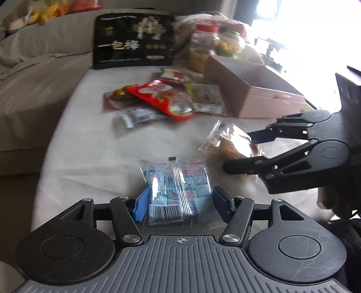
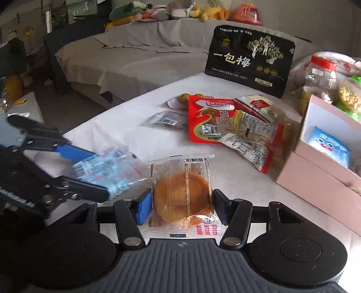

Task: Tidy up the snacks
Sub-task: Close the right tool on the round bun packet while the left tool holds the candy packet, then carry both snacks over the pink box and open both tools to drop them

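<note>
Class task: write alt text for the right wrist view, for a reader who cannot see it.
The right tool straddles a wrapped round pastry on a white table. The left tool holds a blue candy bag; a pink box sits right.

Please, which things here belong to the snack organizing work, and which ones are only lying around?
Belong to the job:
- blue candy packet between the left gripper fingers
- wrapped round pastry between the right gripper fingers
- pile of snack packets
- pink box

Just lying about:
- plush toys
- grey sofa
</note>
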Demonstrator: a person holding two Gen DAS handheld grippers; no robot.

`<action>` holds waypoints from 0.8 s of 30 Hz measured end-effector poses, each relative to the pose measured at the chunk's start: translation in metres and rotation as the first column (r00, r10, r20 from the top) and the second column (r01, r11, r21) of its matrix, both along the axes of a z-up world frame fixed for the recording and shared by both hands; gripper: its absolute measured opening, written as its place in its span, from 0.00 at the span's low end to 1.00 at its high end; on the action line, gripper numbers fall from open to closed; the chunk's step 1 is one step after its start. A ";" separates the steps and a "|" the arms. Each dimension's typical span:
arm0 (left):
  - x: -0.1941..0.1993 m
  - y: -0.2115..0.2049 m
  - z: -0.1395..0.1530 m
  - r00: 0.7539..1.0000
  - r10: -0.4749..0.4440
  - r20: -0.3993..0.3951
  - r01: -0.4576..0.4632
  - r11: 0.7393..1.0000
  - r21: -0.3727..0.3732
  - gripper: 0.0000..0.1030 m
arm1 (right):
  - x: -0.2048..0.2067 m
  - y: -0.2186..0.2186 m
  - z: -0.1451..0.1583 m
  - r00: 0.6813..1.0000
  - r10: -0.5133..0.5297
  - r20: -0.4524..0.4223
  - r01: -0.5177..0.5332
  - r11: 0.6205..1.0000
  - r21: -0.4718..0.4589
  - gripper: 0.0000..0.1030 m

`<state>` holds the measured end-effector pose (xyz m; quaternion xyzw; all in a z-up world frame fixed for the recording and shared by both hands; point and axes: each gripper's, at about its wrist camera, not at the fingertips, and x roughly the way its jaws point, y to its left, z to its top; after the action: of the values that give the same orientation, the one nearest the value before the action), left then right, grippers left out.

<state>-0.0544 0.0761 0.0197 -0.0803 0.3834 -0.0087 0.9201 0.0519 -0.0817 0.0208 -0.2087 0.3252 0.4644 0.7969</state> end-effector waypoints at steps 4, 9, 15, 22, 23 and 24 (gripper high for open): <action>0.002 -0.025 0.006 0.996 -0.088 -0.001 0.088 0.996 0.016 0.64 | -0.013 -0.041 0.016 0.997 -0.061 0.051 0.061 0.998 -0.008 0.55; 0.009 -0.061 0.014 0.977 -0.215 0.010 0.214 0.976 0.035 0.64 | -0.023 -0.096 0.033 0.978 -0.185 0.096 0.184 0.983 0.017 0.55; 0.020 -0.094 0.038 0.944 -0.321 0.072 0.317 0.946 0.071 0.64 | -0.027 -0.143 0.068 0.933 -0.316 0.172 0.300 0.947 0.113 0.55; 0.056 -0.098 0.120 0.893 -0.311 0.325 0.297 0.950 0.093 0.64 | 0.014 -0.164 0.152 0.815 -0.486 0.315 0.409 0.868 0.281 0.55; 0.067 -0.096 0.131 0.884 -0.289 0.368 0.278 0.957 0.083 0.64 | 0.027 -0.165 0.164 0.796 -0.511 0.324 0.424 0.854 0.302 0.55; 0.081 -0.093 0.139 0.879 -0.268 0.394 0.268 0.962 0.057 0.64 | 0.040 -0.166 0.171 0.785 -0.530 0.321 0.439 0.842 0.314 0.55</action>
<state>0.0270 -0.0168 0.1590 -0.0228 0.1957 -0.1517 0.9686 0.0915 -0.2482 0.1923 -0.1164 0.1459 0.2241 0.9565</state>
